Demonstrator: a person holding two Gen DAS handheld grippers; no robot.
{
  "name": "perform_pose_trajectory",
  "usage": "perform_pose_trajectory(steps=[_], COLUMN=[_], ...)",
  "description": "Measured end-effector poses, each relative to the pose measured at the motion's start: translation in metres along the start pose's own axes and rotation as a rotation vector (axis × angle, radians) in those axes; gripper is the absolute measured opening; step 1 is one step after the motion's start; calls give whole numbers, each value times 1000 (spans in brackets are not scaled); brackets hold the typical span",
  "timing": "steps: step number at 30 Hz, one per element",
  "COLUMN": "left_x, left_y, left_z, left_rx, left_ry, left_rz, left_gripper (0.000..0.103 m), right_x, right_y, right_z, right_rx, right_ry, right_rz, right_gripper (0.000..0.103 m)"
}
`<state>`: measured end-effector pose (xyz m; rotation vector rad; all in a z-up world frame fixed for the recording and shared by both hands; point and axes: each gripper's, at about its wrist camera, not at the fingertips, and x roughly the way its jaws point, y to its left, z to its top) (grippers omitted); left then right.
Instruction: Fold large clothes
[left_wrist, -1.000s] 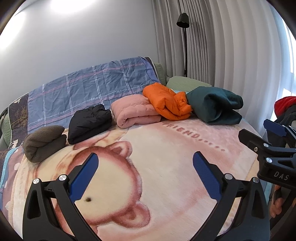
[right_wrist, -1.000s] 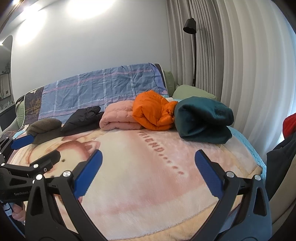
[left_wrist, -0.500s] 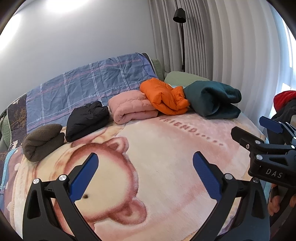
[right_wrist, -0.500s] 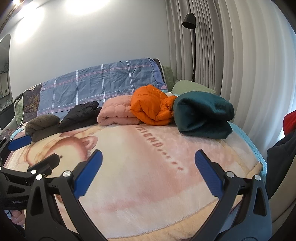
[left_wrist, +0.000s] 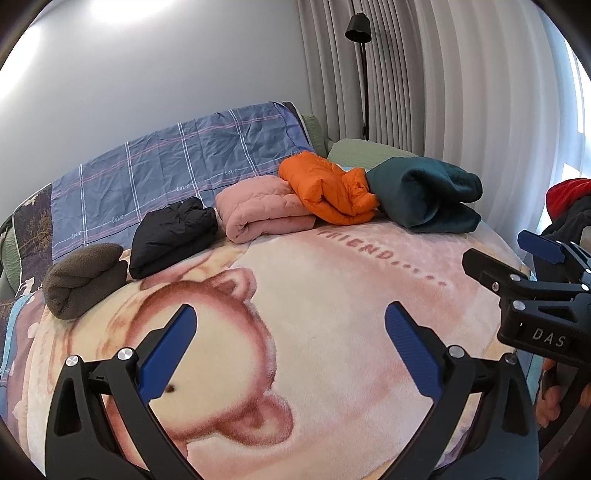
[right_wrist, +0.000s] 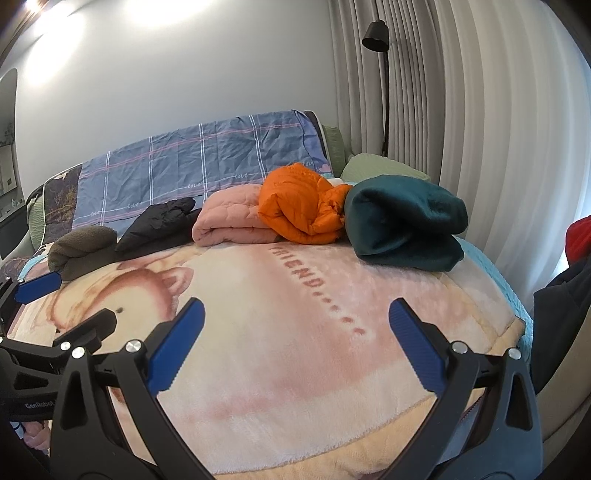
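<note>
While five folded garments line the far edge of the blanket (left_wrist: 332, 332), its centre lies bare, presumably for folding. Left gripper (left_wrist: 291, 347) and right gripper (right_wrist: 295, 343) hover spread wide, holding nothing.

Five folded garments in a row across the bed's far end.
Left to right: brown fleece (left_wrist: 83, 278), black jacket (left_wrist: 171, 230), pink quilted (left_wrist: 264, 206), orange puffer (left_wrist: 327, 186) overlapping pink, teal fleece (left_wrist: 424, 194).

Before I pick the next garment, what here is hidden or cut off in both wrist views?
- Red and dark clothes: cut off by the right edge in both views; type unclear.
- Green pillow: mostly behind the teal bundle.
- Orange jacket: overlaps the pink bundle, hiding its far end.
- Hand: mostly behind the right gripper.
</note>
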<state>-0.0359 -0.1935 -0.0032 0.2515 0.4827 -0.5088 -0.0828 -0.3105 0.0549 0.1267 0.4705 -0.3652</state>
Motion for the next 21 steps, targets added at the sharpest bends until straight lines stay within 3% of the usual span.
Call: perform_pose_trajectory(steps=[21], left_x=[4], left_y=[5], left_z=[-6], left_rx=[2], left_ry=[21], left_rz=[-6], left_gripper=[102], right_x=[9], right_y=[2], right_z=[-5], right_rx=[-7], right_ry=[30], right_rz=[3], right_gripper=[101])
